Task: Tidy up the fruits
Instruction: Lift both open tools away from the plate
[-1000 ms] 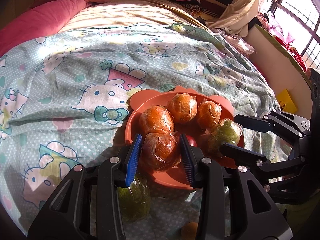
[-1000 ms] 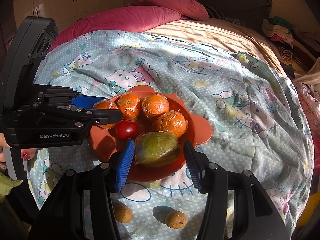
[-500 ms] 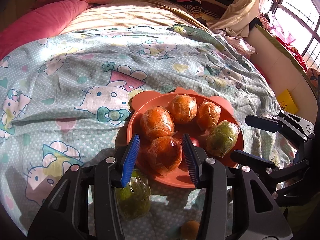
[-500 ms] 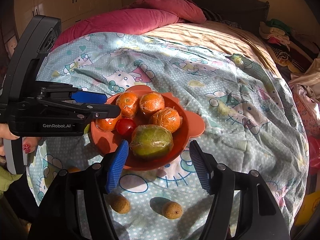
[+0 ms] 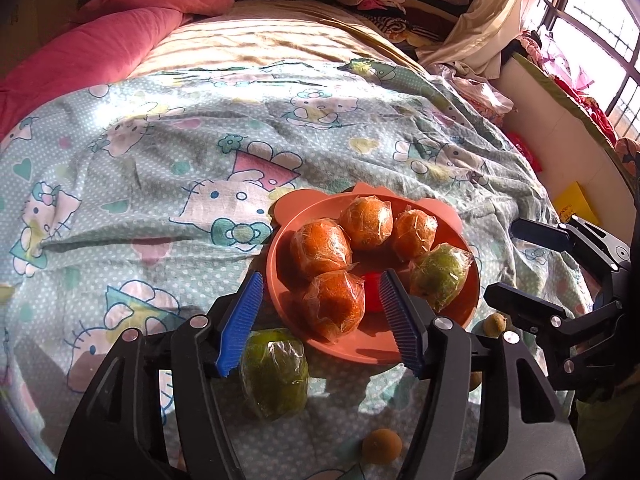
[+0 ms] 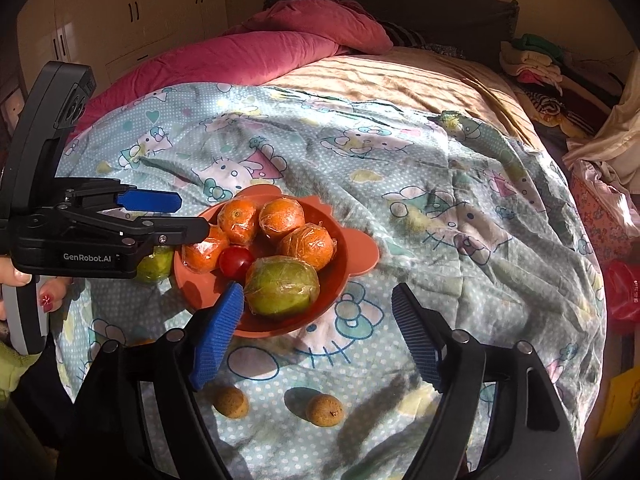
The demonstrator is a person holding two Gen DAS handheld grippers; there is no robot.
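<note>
Left wrist view: left hand-held gripper (image 5: pixel 320 320) has its jaws spread wide, nothing between the pads; the nearest wrapped orange (image 5: pixel 335 305) sits on the plate just ahead, framed by the two blue pads but not touched. Below and slightly left of that gap, off the plate, a wrapped green fruit (image 5: pixel 275 374) lies on the bed sheet (image 5: pixel 140 184), close under the left finger. It looks a little longer across the gripper's line than along it, though the film wrap and fisheye make that uncertain. This is the nearest loose piece to the left side, so I judge it the likely next pick: a short pull back and down.

Right wrist view: right hand-held gripper (image 6: pixel 318 332) also stands open and empty, hovering at the plate's near rim. Two small brown fruits, one (image 6: pixel 230 401) under the left finger and one (image 6: pixel 324 409) under the gap, lie on the sheet below it, nearer this gripper than the other.

Orange plate (image 6: pixel 360 254) ahead of both: four wrapped oranges, one larger wrapped green fruit (image 6: pixel 282 288) at its near edge in the right wrist view, long axis crosswise, and a small red tomato (image 6: pixel 236 261) in the middle. Little room remains; the free space is at the near rim.
</note>
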